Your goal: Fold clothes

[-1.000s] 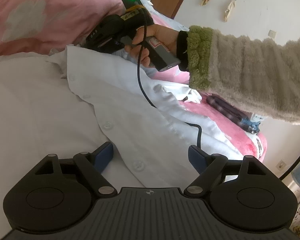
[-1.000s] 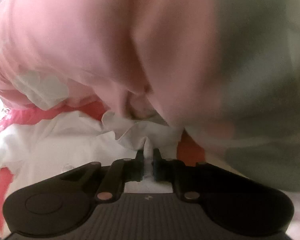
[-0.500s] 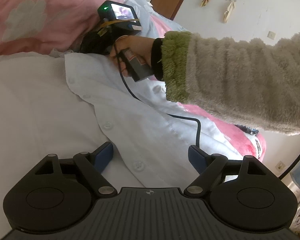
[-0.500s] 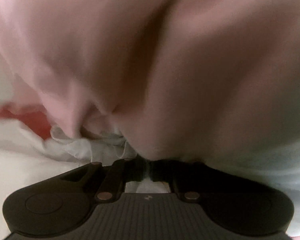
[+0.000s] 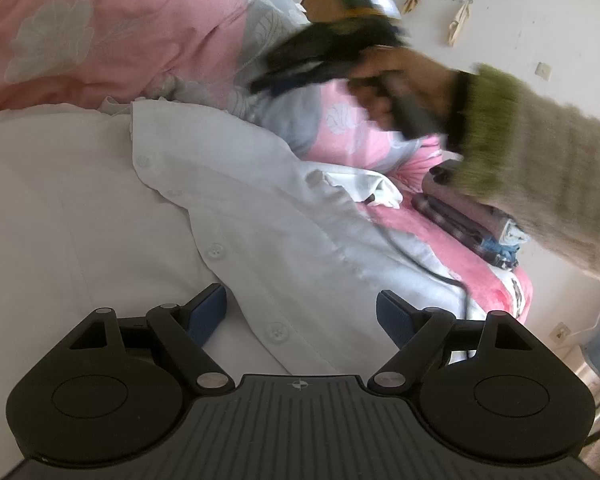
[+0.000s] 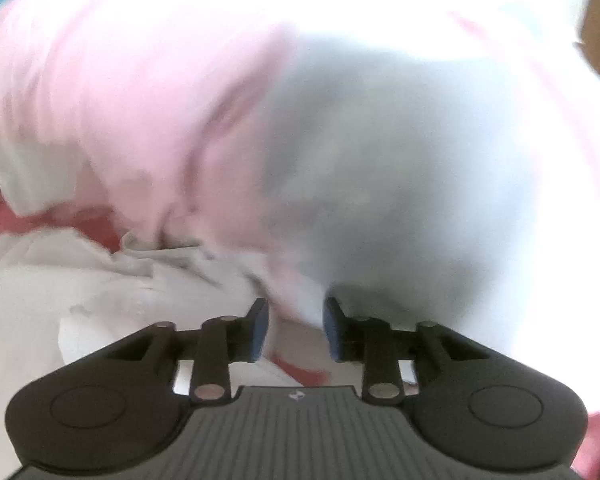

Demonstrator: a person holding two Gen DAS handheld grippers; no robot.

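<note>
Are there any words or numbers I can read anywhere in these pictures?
None can be read.
Left tongs: only a small crosshair mark on the body, no letters.
Right tongs: a tiny mark on the body, too blurred to read.
White shirt: plain buttons, no label showing.
Pink quilt: flower pattern only, no words.

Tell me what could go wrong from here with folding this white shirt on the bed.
The right tongs are opening with no cloth pinched, so the shirt collar they sat at may slump back unfolded. A black cable trails over the white shirt and could drag it. The left tongs stand open over the button placket, holding nothing down, so the shirt could shift.
</note>
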